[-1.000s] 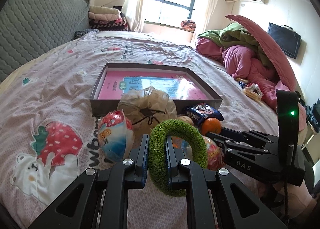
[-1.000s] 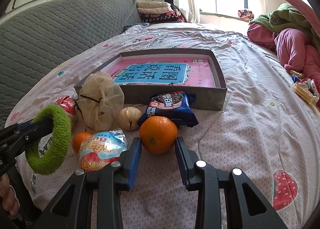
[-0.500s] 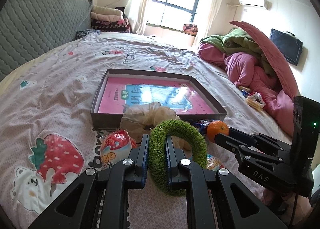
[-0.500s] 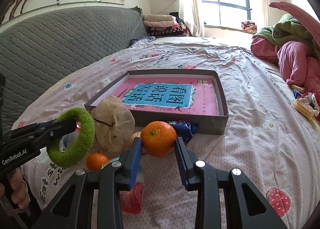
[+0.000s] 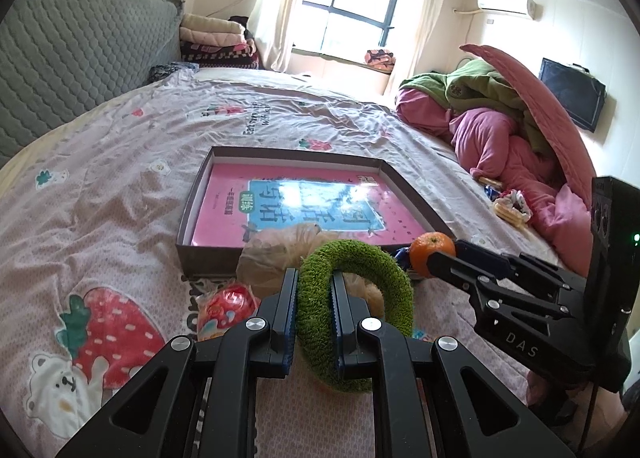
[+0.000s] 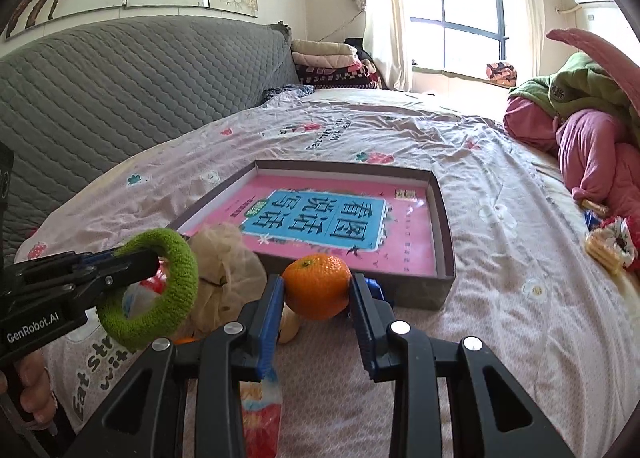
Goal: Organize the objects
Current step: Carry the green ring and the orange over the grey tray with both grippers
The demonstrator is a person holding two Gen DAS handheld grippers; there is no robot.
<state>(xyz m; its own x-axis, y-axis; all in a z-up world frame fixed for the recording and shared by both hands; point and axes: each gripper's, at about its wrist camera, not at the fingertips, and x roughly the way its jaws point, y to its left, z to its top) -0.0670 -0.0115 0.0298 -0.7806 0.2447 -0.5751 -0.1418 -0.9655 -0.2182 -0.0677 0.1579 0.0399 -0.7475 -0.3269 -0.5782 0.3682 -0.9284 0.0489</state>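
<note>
Both fingers pairs, clamped on green ring (image 5: 356, 314) and orange (image 6: 316, 286), rose above snack clutter (image 5: 224, 306).

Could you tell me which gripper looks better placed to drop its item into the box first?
Probably the right gripper. Its orange hangs just short of the box front wall, while the left gripper with the green ring sits further back, behind the mesh bag.

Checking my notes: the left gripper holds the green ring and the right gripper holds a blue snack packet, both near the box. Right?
Not quite. The right gripper is shut on an orange, not a packet, as the right wrist view shows. The left gripper does hold the green ring near the box.
</note>
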